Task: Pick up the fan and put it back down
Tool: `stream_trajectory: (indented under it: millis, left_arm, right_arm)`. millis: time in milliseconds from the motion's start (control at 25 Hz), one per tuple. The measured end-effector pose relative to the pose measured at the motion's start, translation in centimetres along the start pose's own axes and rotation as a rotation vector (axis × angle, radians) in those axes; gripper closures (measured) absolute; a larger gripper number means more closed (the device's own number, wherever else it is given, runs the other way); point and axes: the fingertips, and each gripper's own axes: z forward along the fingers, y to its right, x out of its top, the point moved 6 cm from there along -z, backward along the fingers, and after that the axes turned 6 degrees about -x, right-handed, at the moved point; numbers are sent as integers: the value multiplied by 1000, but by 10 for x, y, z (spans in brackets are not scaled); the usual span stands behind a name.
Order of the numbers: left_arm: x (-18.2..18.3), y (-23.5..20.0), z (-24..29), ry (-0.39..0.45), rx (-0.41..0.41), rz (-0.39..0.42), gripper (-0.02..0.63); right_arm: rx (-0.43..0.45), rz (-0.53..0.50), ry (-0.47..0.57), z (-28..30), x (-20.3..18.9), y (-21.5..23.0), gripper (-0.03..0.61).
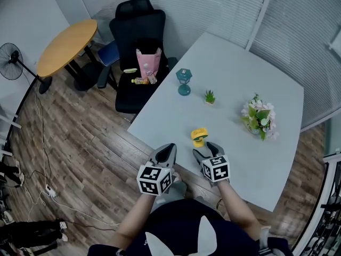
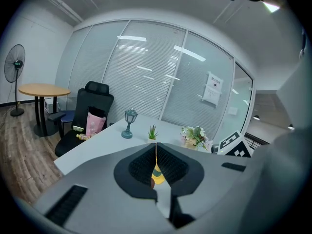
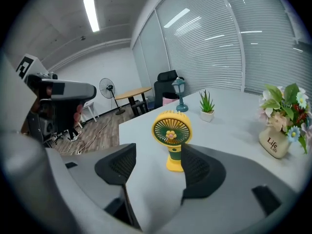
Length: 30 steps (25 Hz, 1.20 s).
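Right claw [image 3: 158, 156] agape, fan [image 3: 171, 130] upright just beyond, near table [image 3: 229, 130] edge.

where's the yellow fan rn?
In the head view, the yellow fan stands upright on the white table near its front edge, just ahead of the right gripper, whose jaws are open. The small potted plant sits farther back.

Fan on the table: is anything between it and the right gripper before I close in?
Nothing visible. The right gripper is open, and only bare table lies between it and the upright fan. The potted plant and lamp stand farther back, beyond the fan.
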Motion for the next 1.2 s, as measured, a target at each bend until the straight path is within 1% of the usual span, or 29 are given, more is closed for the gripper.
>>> stream_trajectory:
  millis: [480,760,1120,1200]
  left_arm:
    - [10,-37,19,-39,-49,22,592]
    - [9,-49,27,-59,-63,25,592]
    - [5,-61,29,-71,-62,17,592]
    - [6,-64,30,-68,-59,14,592]
  right_arm:
    - [-84,23,-86,60,-21,17,299]
    - [-127,2,-94,80,-25,24,322]
    - [-174,-19,-112,93,-31,26,393]
    - [-176,-22,-114,93,-30,26,394]
